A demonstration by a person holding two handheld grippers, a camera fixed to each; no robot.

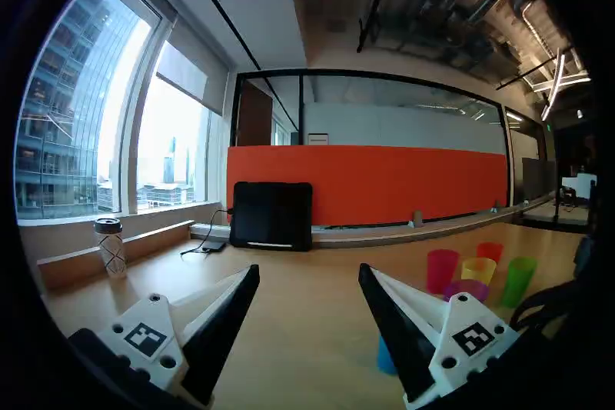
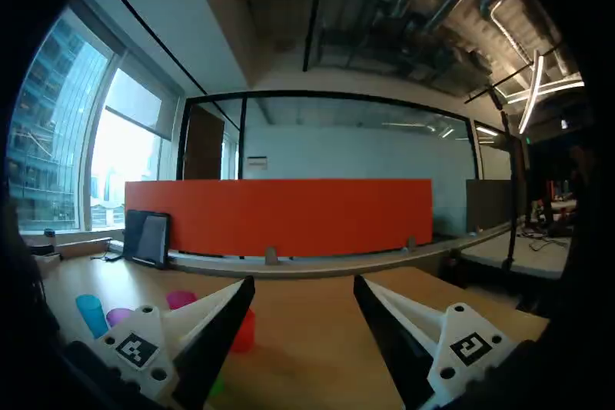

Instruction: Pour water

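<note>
In the left gripper view my left gripper (image 1: 307,287) stands open above the wooden table (image 1: 307,333), nothing between its fingers. Beyond its right finger stands a cluster of plastic cups: pink (image 1: 441,270), yellow (image 1: 478,268), red (image 1: 489,251), green (image 1: 519,281), purple (image 1: 466,289), and a blue one (image 1: 384,356) partly hidden behind the finger. A patterned bottle with a dark lid (image 1: 111,247) stands far left by the window. In the right gripper view my right gripper (image 2: 302,291) is open and empty; a blue cup (image 2: 92,314), purple cup (image 2: 118,316), pink cup (image 2: 181,299) and red cup (image 2: 243,331) sit behind its left finger.
A black tablet (image 1: 271,215) leans against the orange divider (image 1: 369,183), with a cable and a small device (image 1: 211,245) beside it. A raised wooden ledge (image 1: 115,250) runs under the windows. The table's right edge (image 2: 477,295) drops off toward another desk (image 2: 523,252).
</note>
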